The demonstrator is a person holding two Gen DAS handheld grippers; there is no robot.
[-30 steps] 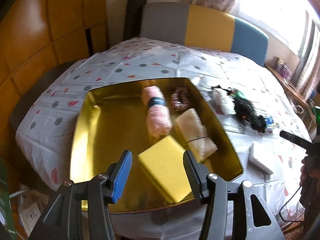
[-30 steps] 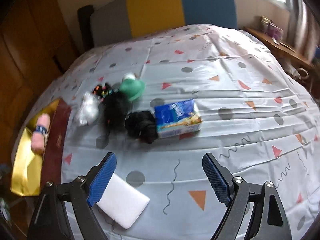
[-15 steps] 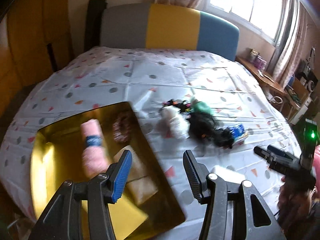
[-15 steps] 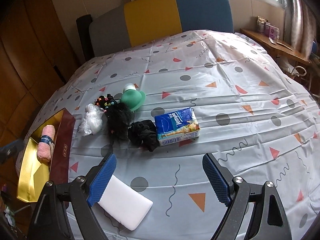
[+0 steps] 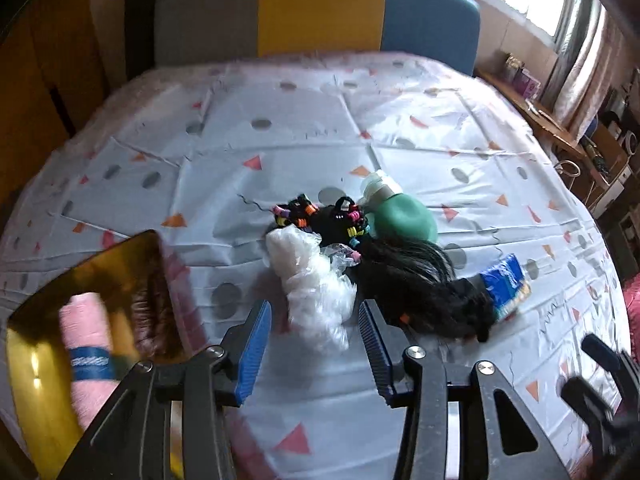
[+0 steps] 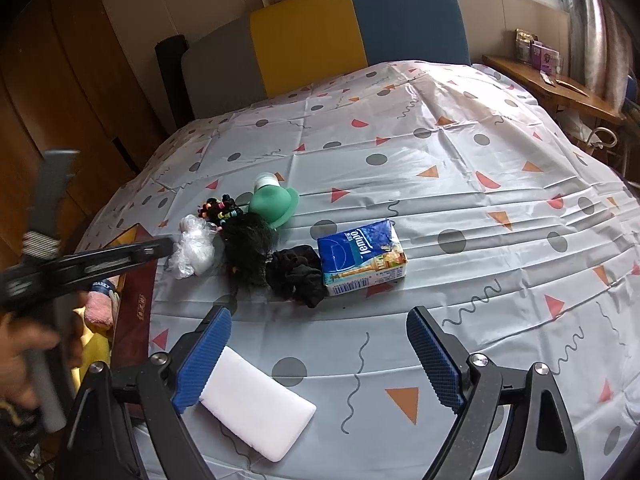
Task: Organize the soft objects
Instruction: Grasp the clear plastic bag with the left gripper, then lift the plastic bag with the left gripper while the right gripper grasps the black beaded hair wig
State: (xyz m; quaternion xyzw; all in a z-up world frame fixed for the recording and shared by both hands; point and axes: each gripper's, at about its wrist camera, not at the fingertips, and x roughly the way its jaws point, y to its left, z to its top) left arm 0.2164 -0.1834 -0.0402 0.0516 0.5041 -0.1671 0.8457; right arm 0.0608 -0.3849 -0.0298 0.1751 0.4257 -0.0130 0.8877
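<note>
Closing the blue-padded left hand-held gripper (image 5: 316, 344) over the crumpled clear plastic bag (image 5: 316, 284); bag end between the jaws, pads not yet pressing it. Lying on the dotted grey tablecloth of the worktop (image 6: 460, 184), with the black hairy bundle (image 6: 248, 244) at 3 o'clock of the bag and the gold tray (image 5: 36, 376) with the rolled pink towel (image 5: 86, 344) at 9 o'clock. Holding the right hand-held gripper (image 6: 320, 356) wide apart and empty, white rectangular sponge (image 6: 256, 404) just below its left pad, blue tissue pack (image 6: 360, 256) at 12 o'clock.
</note>
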